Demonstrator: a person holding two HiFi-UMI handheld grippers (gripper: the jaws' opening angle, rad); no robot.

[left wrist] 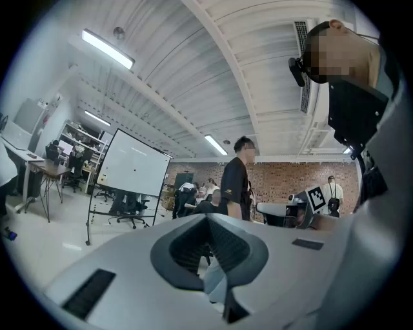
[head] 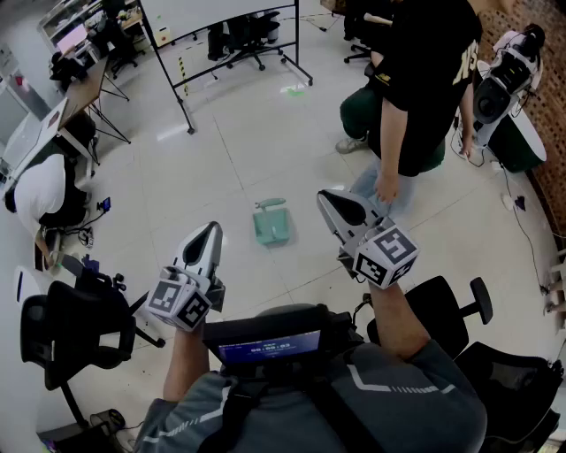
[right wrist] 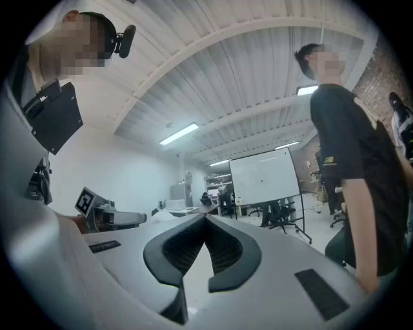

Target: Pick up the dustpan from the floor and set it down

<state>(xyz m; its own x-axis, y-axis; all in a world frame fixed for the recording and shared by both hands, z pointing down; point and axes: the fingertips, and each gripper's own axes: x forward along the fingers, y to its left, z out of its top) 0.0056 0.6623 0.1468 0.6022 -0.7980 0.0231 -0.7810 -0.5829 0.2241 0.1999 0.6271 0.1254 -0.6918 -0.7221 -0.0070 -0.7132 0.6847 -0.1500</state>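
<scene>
A pale green dustpan (head: 271, 226) lies flat on the white tiled floor, handle pointing away from me. Neither gripper view shows it. My left gripper (head: 212, 228) is held level in the air to the left of it, well above the floor, jaws shut and empty (left wrist: 208, 216). My right gripper (head: 325, 195) hovers to the right of the dustpan, also level, shut with nothing between its pads (right wrist: 206, 218). Both are apart from the dustpan.
A person in a black shirt (head: 424, 80) stands just beyond my right gripper. Black office chairs stand at my left (head: 80, 327) and right (head: 460, 310). A wheeled whiteboard (head: 221, 13) is at the back, and a desk with a seated person (head: 40, 190) at far left.
</scene>
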